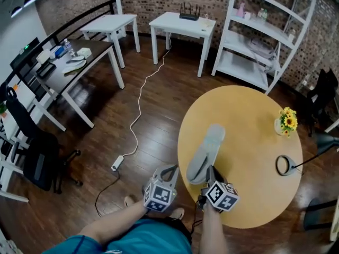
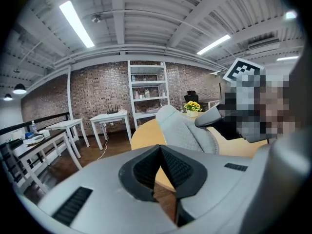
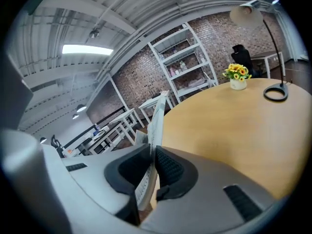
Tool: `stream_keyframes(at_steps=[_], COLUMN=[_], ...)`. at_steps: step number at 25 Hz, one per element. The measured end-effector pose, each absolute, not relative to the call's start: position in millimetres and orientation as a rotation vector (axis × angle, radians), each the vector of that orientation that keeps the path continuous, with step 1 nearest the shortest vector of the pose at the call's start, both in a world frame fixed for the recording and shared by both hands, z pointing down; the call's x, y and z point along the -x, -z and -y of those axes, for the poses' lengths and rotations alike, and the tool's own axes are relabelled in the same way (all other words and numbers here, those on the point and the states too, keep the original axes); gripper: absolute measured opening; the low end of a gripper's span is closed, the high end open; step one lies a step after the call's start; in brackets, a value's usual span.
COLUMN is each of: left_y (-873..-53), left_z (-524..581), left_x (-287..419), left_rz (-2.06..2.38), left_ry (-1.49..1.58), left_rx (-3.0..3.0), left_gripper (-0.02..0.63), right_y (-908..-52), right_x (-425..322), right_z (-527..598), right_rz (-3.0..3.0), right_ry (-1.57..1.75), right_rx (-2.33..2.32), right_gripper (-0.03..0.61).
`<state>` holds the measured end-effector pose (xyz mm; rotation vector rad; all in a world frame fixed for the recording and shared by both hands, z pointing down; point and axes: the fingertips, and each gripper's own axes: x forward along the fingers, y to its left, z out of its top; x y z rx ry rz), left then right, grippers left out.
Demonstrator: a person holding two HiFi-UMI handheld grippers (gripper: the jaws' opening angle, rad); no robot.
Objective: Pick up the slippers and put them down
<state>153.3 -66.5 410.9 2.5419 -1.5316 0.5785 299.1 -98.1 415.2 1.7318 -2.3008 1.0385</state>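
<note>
A grey slipper (image 1: 206, 152) hangs over the near left edge of the round yellow table (image 1: 254, 136), toe pointing away from me. My right gripper (image 1: 210, 172) is shut on its heel end. In the right gripper view the slipper (image 3: 156, 118) stands edge-on, pinched between the black pads (image 3: 170, 167). My left gripper (image 1: 172, 170) hovers just left of it, off the table's edge, over the wooden floor. Its jaws (image 2: 160, 152) meet at the tips with nothing between them. The same slipper (image 2: 183, 130) shows ahead of them and to the right.
A small vase of yellow flowers (image 1: 286, 123) and a ring-shaped lamp base (image 1: 284, 165) stand on the table's right side. A white cable and power strip (image 1: 117, 163) lie on the floor to the left. White tables (image 1: 183, 23), a shelf unit (image 1: 265, 36) and a black chair (image 1: 37, 157) stand farther off.
</note>
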Motion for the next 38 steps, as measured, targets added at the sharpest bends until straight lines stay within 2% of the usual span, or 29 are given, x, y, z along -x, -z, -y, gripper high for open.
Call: stream_keyframes(at_steps=[11,20,28,38], left_y=[-425.6,-495.6,-642.6,-889.5], left_z=[46.3,51.5,84.8,99.4], left_x=[101.4,217.8,247.0,253.5], left_rz=[1.621,1.708,1.725,1.661], left_ry=[-0.555,-0.559,-0.584,-0.698], left_rx=[-2.472,-2.302,-2.193,-2.138], left_gripper=[0.006,0.006,0.006,0.006], right_y=[-437.5,-502.4,-675.5,-986.8], right_x=[-50.9,66.7,111.7,133.3], right_z=[74.7,96.7,132.2,149.6], right_rz=[2.3,2.302,2.253,2.067], right_ry=[-1.069,-1.102,-1.202,-1.262], right_rx=[-1.64,-1.446,-1.248,-1.096], right_gripper=[0.055,0.055,0.055,0.055])
